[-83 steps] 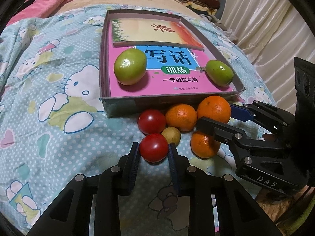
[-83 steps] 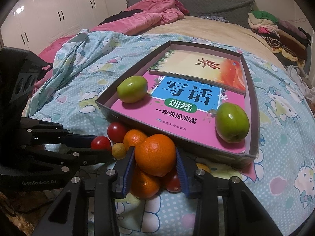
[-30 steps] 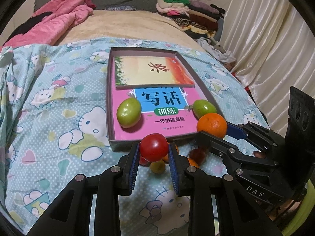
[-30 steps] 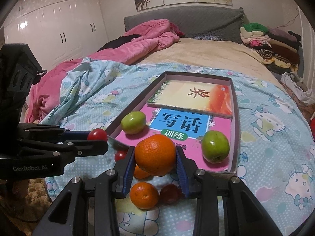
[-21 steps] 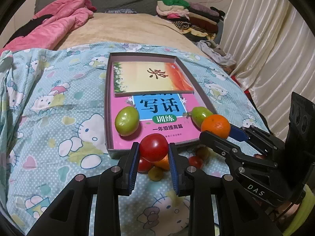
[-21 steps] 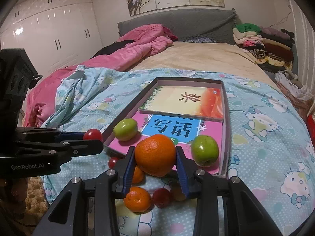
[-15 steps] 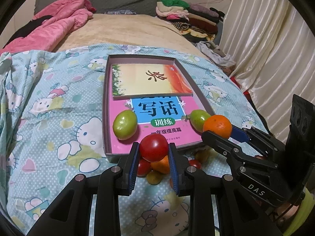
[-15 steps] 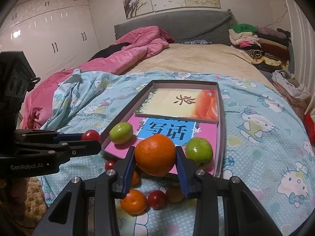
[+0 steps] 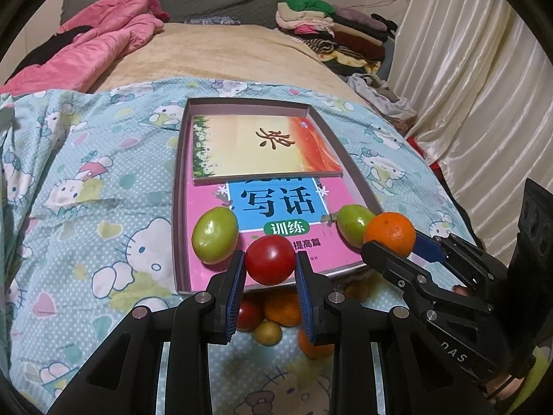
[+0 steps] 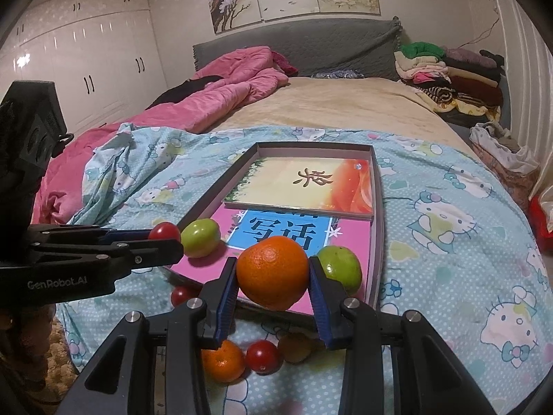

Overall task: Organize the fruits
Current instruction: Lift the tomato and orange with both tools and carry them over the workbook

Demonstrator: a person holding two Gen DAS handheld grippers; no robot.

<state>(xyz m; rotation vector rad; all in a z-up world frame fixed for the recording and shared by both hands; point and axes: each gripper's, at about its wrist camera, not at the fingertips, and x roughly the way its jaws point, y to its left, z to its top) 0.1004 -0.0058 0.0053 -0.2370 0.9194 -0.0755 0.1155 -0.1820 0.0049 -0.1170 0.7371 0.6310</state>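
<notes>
My left gripper (image 9: pixel 270 265) is shut on a red tomato (image 9: pixel 270 259), held above the near edge of a shallow box (image 9: pixel 179 207) lined with books. My right gripper (image 10: pixel 273 278) is shut on an orange (image 10: pixel 273 273), also raised over the box's near edge; the same orange (image 9: pixel 390 233) shows at the right of the left wrist view. Two green fruits (image 9: pixel 215 234) (image 9: pixel 352 224) lie inside the box on the pink book. On the blanket below the box remain oranges (image 10: pixel 223 361), red tomatoes (image 10: pixel 262 358) and a small yellowish fruit (image 9: pixel 268 332).
The box rests on a blue cartoon-print blanket (image 9: pixel 86 207) spread over a bed. A pink quilt (image 10: pixel 221 97) lies at the back left, folded clothes (image 10: pixel 446 69) at the back right. White curtains (image 9: pixel 466 86) hang on the right, wardrobes (image 10: pixel 86 69) on the left.
Both grippers have lifted a little with their fruits and edged toward the box; the loose fruits on the blanket now sit lower in both views. Grips are unchanged.
</notes>
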